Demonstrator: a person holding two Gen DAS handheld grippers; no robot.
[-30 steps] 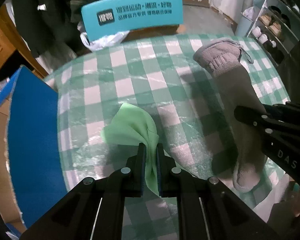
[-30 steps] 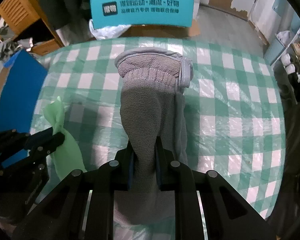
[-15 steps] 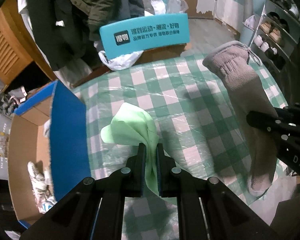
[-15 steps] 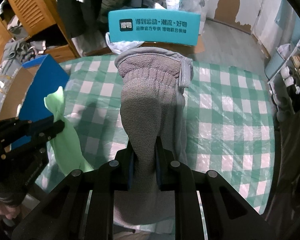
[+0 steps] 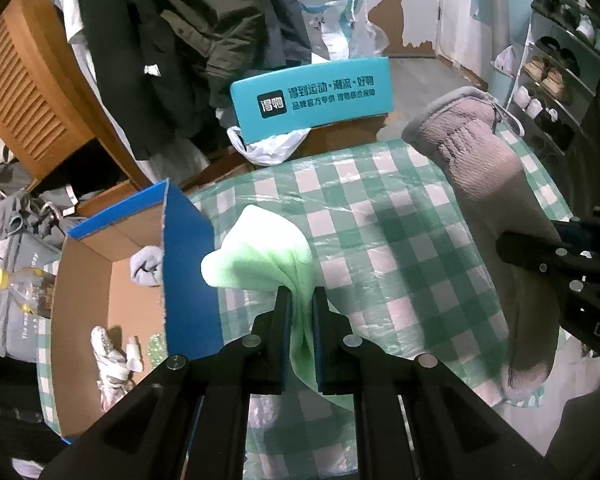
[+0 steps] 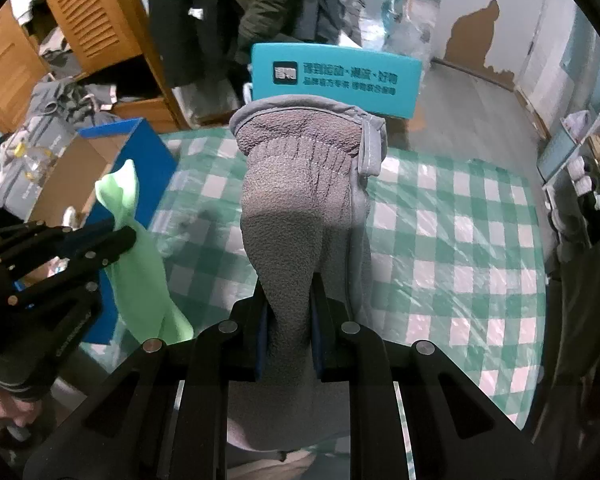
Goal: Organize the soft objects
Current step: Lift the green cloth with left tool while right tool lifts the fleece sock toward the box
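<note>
My left gripper [image 5: 301, 300] is shut on a light green cloth [image 5: 266, 248] and holds it in the air above the table's left side. The cloth also shows in the right wrist view [image 6: 138, 264], hanging from the left gripper [image 6: 122, 236]. My right gripper [image 6: 288, 300] is shut on a grey fleece glove [image 6: 300, 184] and holds it above the table. The glove also shows at the right of the left wrist view [image 5: 496, 200], held by the right gripper [image 5: 512, 244].
The table has a green and white checked cover [image 5: 380, 220]. A blue-sided cardboard box [image 5: 100, 280] with several soft items stands on the floor at its left. A teal chair back [image 5: 312, 98] stands at the far side. A shoe rack [image 5: 556, 76] is at the right.
Both grippers have risen well above the table with the green cloth and the grey glove. The box at the left has come into view.
</note>
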